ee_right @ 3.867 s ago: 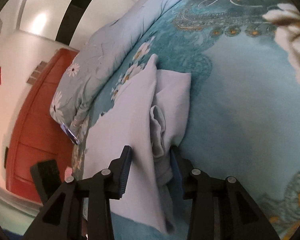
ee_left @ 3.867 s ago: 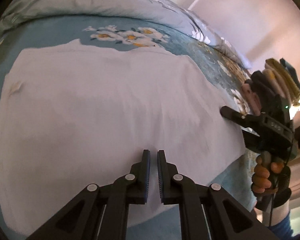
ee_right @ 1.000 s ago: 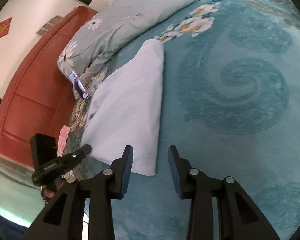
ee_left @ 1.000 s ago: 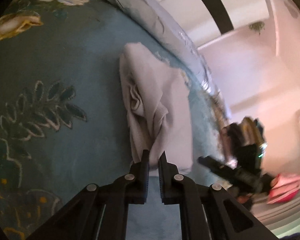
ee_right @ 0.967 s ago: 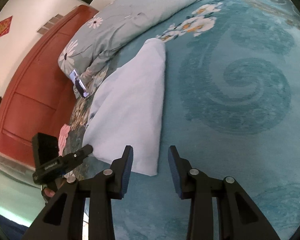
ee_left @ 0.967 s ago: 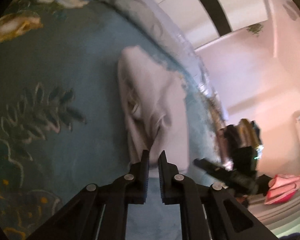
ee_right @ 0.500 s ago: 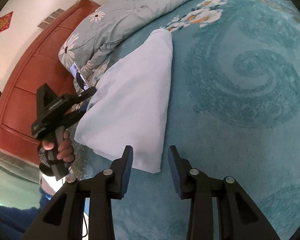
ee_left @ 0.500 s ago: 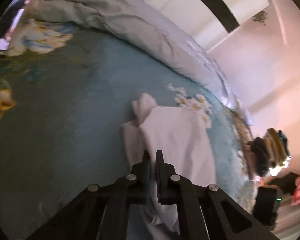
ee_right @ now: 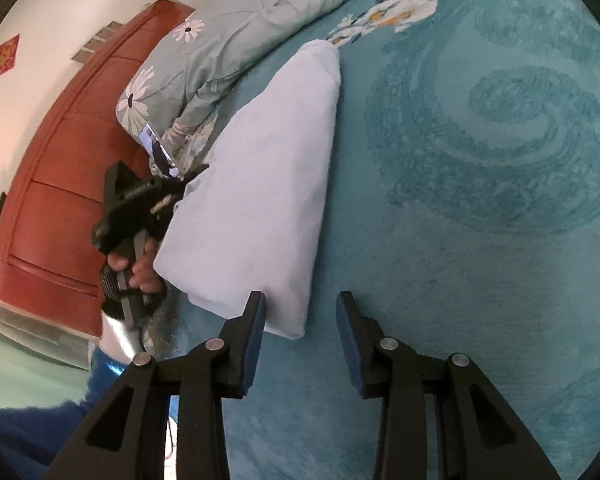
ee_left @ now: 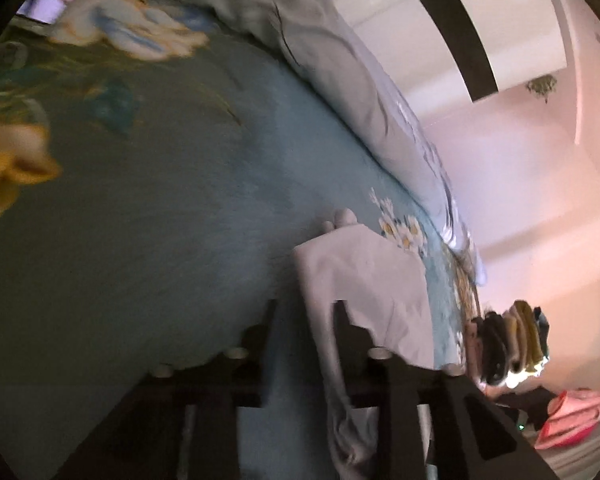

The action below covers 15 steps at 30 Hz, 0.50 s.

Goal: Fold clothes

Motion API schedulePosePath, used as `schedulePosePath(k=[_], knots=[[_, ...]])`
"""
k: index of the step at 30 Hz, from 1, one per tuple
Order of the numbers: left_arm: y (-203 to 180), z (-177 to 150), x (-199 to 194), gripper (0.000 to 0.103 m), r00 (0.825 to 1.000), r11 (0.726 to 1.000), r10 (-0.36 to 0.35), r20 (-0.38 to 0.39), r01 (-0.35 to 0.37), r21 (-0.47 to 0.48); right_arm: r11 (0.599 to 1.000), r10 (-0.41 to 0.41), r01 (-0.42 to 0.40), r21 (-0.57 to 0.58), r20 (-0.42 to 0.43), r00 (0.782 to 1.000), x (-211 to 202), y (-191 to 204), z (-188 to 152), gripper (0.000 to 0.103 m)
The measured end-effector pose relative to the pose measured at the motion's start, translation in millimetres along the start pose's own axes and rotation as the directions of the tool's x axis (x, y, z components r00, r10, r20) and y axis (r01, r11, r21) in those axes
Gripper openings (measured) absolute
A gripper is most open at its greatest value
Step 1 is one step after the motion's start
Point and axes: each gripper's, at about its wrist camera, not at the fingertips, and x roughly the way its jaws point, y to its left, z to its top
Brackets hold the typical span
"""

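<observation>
**Over the bed: both grippers parted at the folded cloth**

Left wrist view: the left gripper [ee_left: 304,344] is seen spread, a white cloth [ee_left: 364,280] edge draped between its fingers; stacked clothes [ee_left: 508,344] lie at 3 o'clock.

Right wrist view: the right gripper [ee_right: 300,320] is held wide and empty at the cloth's near corner on the teal bedspread [ee_right: 480,200]; the left gripper, gripped by a hand [ee_right: 140,268], is seen at 9 o'clock.

The folded garment [ee_right: 268,184] was pale lavender-white; the bed [ee_right: 480,208] cover was teal with swirls and white daisies.

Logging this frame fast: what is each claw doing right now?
Left claw: open, with the edge of the white garment lying between its fingers.
Right claw: open, holding nothing, at the garment's near corner.
</observation>
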Motion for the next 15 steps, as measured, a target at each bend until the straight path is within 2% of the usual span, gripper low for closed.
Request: schedulePosePath(k=[2,6,7,8,9,13,15], knots=[[-2,-7,-14,0.042,1.0,1.0,-0.004,0.026,0.004,0.007,1.0,0.025,-0.025,0.008,-0.014,1.0,6,1,1,0.039],[-8,-19,-32,0.046,0.999,1.0,-0.006,0.048,0.006,0.005,0.997,0.068,-0.068,0.034,0.0,0.998,13,3,2,0.038],[-11,-21,-35,0.046,0.999,1.0,-0.012,0.051,0.012,0.008,0.996,0.075,-0.075,0.044,0.008,0.997,14,4,2,0.032],[-13,-24,-37,0.047,0.998,1.0,-0.018,0.054,0.018,0.011,0.996,0.078,-0.078,0.049,0.011,0.997,14,5,2,0.015],[-16,-26,-40,0.047,0.998,1.0,-0.024,0.058,0.024,0.013,0.995,0.081,-0.082,0.052,0.01,0.997,14,6,3,0.011],[-27,-35,-51,0.047,0.996,0.999,-0.049,0.07,0.047,0.024,0.99,0.134,-0.133,0.04,-0.034,0.99,-6,4,21,0.008],[-38,-40,-52,0.048,0.996,0.997,-0.061,0.064,0.058,0.051,0.995,0.092,-0.093,-0.025,-0.028,0.995,-33,6,42,0.008]])
